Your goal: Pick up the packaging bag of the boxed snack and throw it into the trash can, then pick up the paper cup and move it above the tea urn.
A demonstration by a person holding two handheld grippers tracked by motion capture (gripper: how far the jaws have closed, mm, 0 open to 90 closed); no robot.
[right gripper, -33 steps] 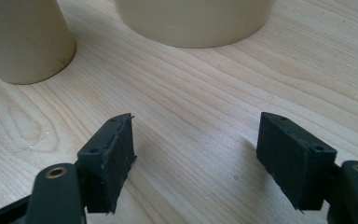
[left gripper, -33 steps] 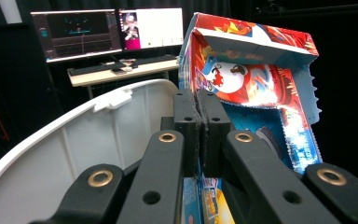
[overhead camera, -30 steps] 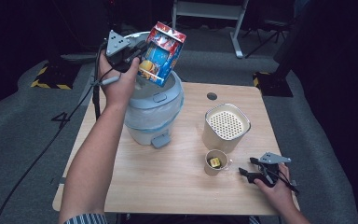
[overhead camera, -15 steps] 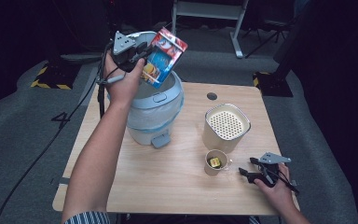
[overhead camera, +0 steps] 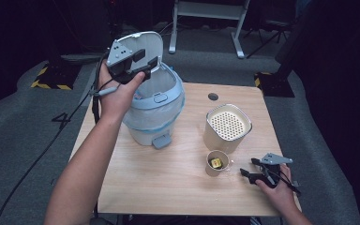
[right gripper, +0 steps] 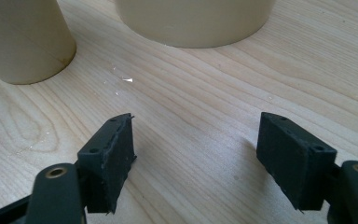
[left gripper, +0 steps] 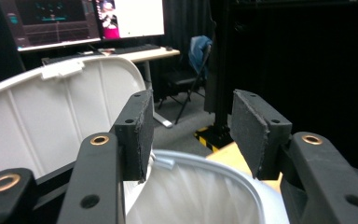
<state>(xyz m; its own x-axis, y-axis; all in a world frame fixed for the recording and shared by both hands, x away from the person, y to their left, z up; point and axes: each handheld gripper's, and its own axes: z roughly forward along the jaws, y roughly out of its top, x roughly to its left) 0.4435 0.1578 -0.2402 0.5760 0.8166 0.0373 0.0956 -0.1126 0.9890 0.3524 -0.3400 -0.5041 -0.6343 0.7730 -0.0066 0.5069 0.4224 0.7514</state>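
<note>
Where it held a carton, the left gripper [overhead camera: 146, 68] now gapes empty over the bin [overhead camera: 155, 115]

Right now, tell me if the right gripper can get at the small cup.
Probably yes. The right gripper rests open on the table just right of the small cup, and bare wood lies between them. The tall canister stands behind, off that path.
</note>
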